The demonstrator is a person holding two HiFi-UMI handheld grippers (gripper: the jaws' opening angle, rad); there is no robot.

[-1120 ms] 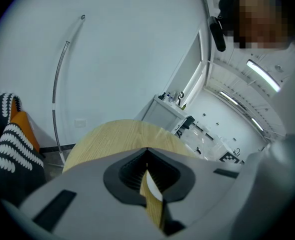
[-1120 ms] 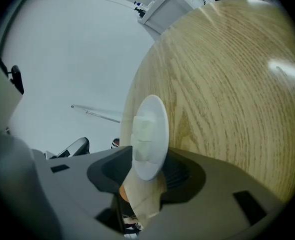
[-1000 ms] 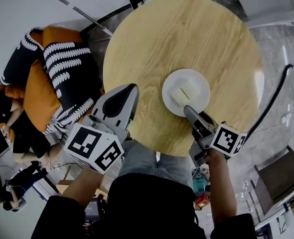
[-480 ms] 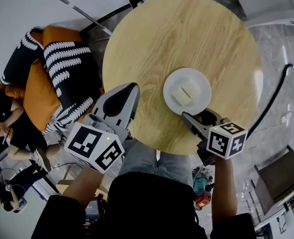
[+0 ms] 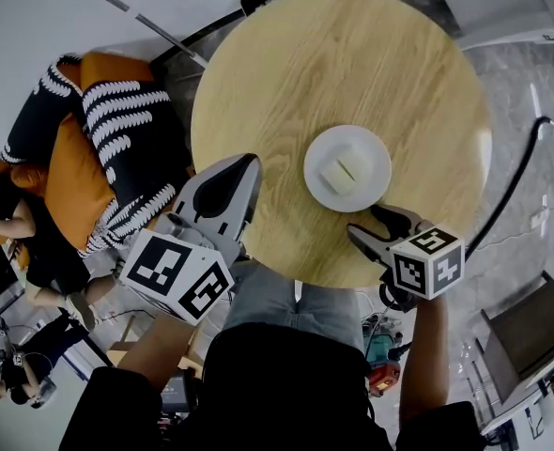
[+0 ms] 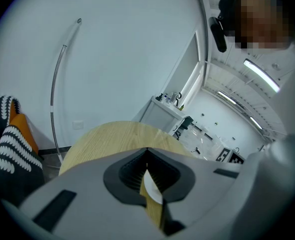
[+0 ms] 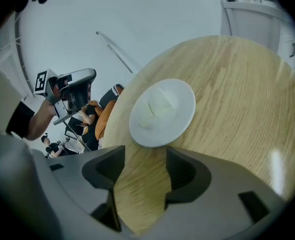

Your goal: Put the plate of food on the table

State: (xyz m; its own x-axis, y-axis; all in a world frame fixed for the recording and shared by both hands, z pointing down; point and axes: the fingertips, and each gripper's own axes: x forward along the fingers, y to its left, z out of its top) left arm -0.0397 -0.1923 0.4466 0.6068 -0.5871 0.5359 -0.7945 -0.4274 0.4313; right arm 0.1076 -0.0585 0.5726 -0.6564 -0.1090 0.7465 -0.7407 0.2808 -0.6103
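Gripper, right: the grey 2-jaw right gripper [image 7: 143, 156] is released; its jaws have just been opening and stand wide, with only bare wood between them.
Cube: its black-and-white marker cube [image 5: 428, 262] sits over the table's near edge.
Plate: the round white plate [image 5: 372, 151] lies flat on the table, just beyond the right jaw tips and untouched.
Food: 1 pale, blocky piece of food [image 5: 340, 173] rests in the plate's middle.
Gripper, left: the grey 2-jaw left gripper [image 5: 249, 164] is clenched on nothing, jaws together, its tip at the table's near-left edge, apart from the plate.
Table: the round light-wood table [image 5: 352, 64] carries the plate on its near half.
Surroundings: orange and black-and-white striped cushions [image 5: 117, 130] lie left of the table.
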